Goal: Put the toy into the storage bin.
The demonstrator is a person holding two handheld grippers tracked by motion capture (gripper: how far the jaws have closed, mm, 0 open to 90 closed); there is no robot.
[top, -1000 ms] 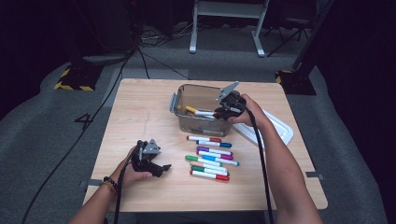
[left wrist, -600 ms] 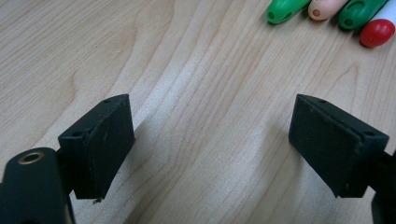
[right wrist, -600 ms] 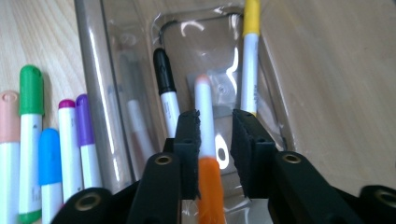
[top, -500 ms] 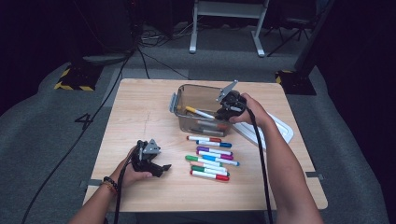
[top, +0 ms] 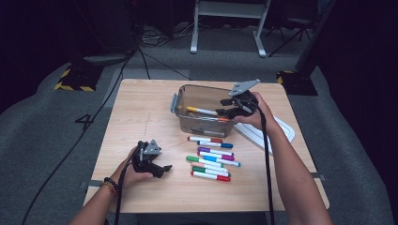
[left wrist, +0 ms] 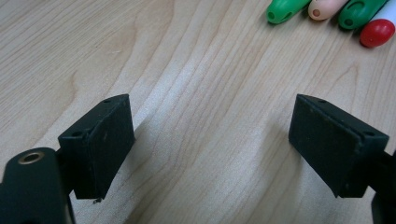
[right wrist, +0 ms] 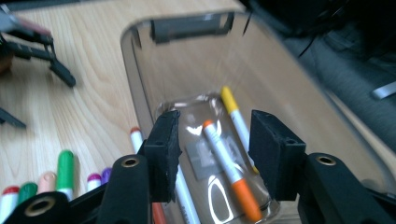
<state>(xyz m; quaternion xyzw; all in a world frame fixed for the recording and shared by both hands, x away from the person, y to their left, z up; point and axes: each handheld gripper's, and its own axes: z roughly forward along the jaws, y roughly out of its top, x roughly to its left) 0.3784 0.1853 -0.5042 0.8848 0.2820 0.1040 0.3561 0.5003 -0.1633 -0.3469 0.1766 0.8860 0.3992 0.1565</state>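
- Near edge, high view: left gripper [top: 162,168] in left hand [top: 133,171], resting on wooden table [top: 141,112], jaws pointing toward the marker row.
- Left gripper view: jaws wide apart, nothing between, bare wood under them; green, peach, green and red cap ends just past the tips at top right.
- Just right of left gripper: loose markers [top: 211,157] lying flat on the table in a rough stack of rows, none touching a gripper. Red-capped one [top: 210,176] nearest, green [top: 204,161] and purple [top: 215,152] mid, red/blue pair [top: 209,140] farthest, close to the bin's near wall.
- Beyond the markers: clear plastic bin [top: 180,101] upright on the table, open top.
- Inside bin: orange marker [right wrist: 229,168] and yellow marker [right wrist: 236,116] flat on the floor, side by side, not gripped.
- Right gripper [top: 224,108] in right hand [top: 253,115], held over the bin's right end, tips above the rim.
- Right gripper view: jaws have just been opening, now partly apart, empty; orange marker seen below through the gap, pads clear of it.
- Right of bin: white lid [top: 277,133] flat on the table, partly under the right forearm.
- Past table: dark floor, cables, hazard-striped base.
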